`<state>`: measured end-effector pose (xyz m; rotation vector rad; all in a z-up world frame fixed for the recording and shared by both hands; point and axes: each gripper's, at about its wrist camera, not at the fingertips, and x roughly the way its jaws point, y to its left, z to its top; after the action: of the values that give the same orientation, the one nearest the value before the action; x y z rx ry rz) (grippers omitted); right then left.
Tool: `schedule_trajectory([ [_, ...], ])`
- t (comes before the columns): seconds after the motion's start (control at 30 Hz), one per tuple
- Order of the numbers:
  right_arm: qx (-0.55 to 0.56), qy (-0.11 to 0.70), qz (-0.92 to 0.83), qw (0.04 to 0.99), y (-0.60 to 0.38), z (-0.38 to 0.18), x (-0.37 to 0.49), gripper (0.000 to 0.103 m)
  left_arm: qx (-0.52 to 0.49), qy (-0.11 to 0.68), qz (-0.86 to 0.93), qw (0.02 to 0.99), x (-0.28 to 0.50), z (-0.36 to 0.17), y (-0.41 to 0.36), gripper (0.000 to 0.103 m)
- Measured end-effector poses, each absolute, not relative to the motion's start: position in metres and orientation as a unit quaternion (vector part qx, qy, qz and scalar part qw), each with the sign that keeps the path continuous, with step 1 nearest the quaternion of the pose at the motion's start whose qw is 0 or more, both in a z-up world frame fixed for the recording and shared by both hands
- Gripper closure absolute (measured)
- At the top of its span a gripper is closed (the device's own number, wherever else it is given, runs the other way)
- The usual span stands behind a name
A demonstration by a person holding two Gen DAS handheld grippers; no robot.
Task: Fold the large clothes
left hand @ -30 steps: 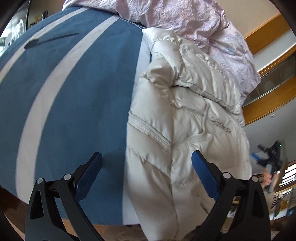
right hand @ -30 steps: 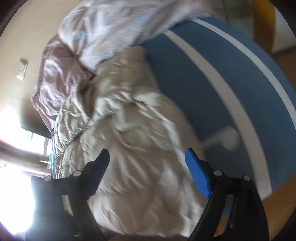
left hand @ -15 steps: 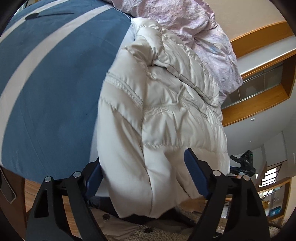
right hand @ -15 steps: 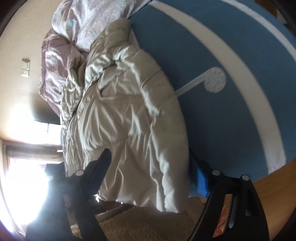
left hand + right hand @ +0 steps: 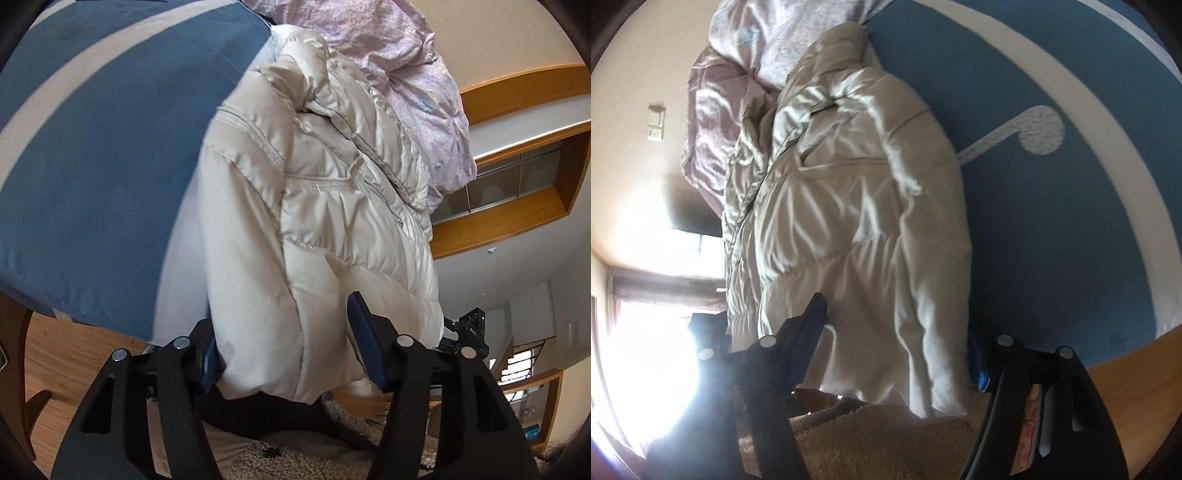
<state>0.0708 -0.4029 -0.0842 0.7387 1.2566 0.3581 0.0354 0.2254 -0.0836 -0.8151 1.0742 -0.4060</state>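
A cream puffer jacket (image 5: 317, 206) lies on a blue bed cover with white stripes (image 5: 92, 155), its hem hanging over the bed's edge. My left gripper (image 5: 284, 343) is open, its two blue pads on either side of the hem's thick edge. In the right wrist view the same jacket (image 5: 857, 221) hangs over the edge, and my right gripper (image 5: 897, 339) is open with the hem between its fingers. The right pad (image 5: 979, 365) is partly hidden behind the fabric.
A crumpled pink quilt (image 5: 399, 70) lies beyond the jacket's collar end. A shaggy beige rug (image 5: 879, 439) and wood floor (image 5: 55, 354) lie below the bed edge. A bright window (image 5: 646, 350) glares at left in the right wrist view.
Both grippers have moved in to the jacket's hem at the bed's edge; the hem now sits between the fingers of each. The jaws have narrowed slightly.
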Motion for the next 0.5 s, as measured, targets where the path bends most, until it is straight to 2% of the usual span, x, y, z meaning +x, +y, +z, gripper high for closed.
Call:
schedule_trajectory([
  [0.3, 0.340, 0.562, 0.186, 0.731, -0.390, -0.085, 0.070, 0.037, -0.409, 0.477, -0.192, 0.753, 0.034, -0.089, 0.225, 0.042],
  [0.37, 0.333, 0.562, 0.183, 0.734, -0.387, -0.085, 0.070, 0.048, -0.397, 0.481, -0.182, 0.760, 0.034, -0.087, 0.222, 0.049],
  [0.4, 0.330, 0.562, 0.183, 0.736, -0.385, -0.084, 0.068, 0.054, -0.389, 0.484, -0.175, 0.763, 0.034, -0.087, 0.220, 0.059],
  [0.43, 0.328, 0.561, 0.181, 0.738, -0.385, -0.083, 0.066, 0.064, -0.386, 0.485, -0.173, 0.765, 0.034, -0.086, 0.220, 0.069],
  [0.47, 0.329, 0.559, 0.180, 0.740, -0.384, -0.082, 0.065, 0.072, -0.387, 0.482, -0.173, 0.767, 0.034, -0.085, 0.220, 0.074],
  [0.5, 0.332, 0.553, 0.179, 0.742, -0.384, -0.079, 0.064, 0.077, -0.391, 0.474, -0.173, 0.770, 0.034, -0.082, 0.222, 0.080],
])
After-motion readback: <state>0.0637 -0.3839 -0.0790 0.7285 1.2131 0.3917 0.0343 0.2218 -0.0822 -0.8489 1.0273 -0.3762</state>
